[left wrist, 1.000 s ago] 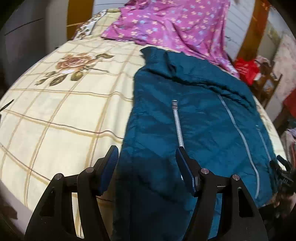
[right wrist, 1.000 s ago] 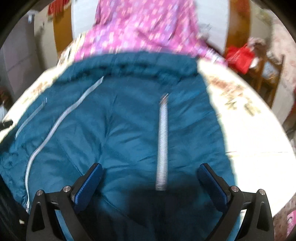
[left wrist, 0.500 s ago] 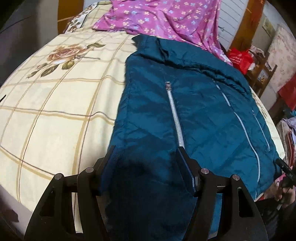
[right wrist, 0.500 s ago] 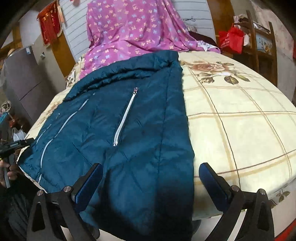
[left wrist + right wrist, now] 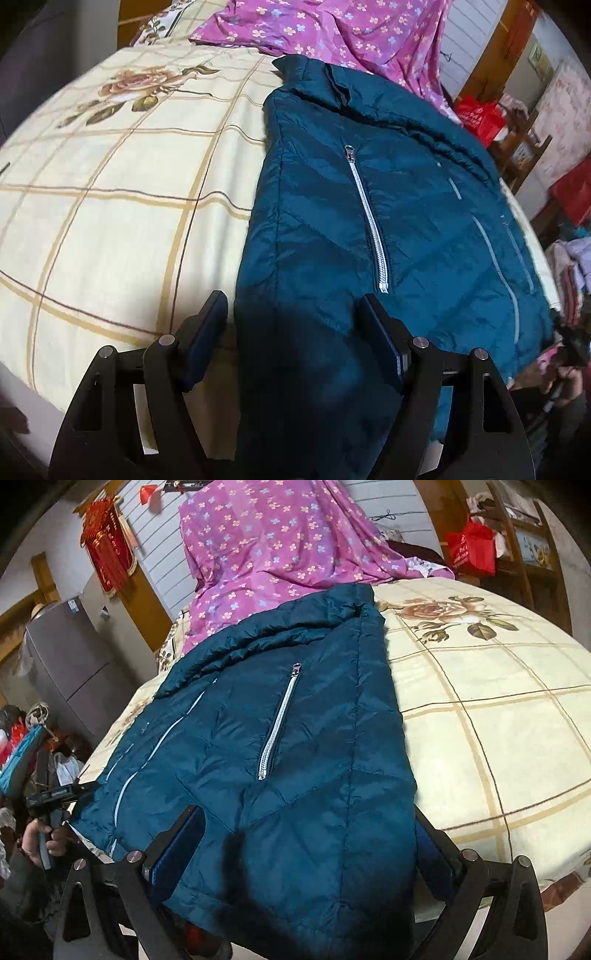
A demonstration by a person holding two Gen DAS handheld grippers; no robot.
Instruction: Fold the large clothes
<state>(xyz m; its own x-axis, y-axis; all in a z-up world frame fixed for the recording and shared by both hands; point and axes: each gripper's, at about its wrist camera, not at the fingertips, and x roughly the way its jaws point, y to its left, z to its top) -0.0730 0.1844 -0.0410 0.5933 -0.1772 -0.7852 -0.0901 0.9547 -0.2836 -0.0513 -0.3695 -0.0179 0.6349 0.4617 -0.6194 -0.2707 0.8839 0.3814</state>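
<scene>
A teal padded jacket lies flat on the bed, collar at the far end, silver pocket zips showing; its near hem hangs over the bed's front edge. It also shows in the right wrist view. My left gripper is open, its jaws standing either side of the jacket's left hem corner. My right gripper is open wide, its jaws either side of the jacket's right hem corner. Neither pinches the fabric. The other gripper and hand show at the left edge of the right wrist view.
The bed carries a cream checked sheet with rose prints. A purple flowered cloth is heaped at the far end behind the collar. A grey fridge stands at left. A red bag and wooden furniture stand at right.
Both grippers have pulled back toward the bed's front edge, so more of the jacket shows. The right view swung so the jacket lies left of centre. Both jaws stayed open.
</scene>
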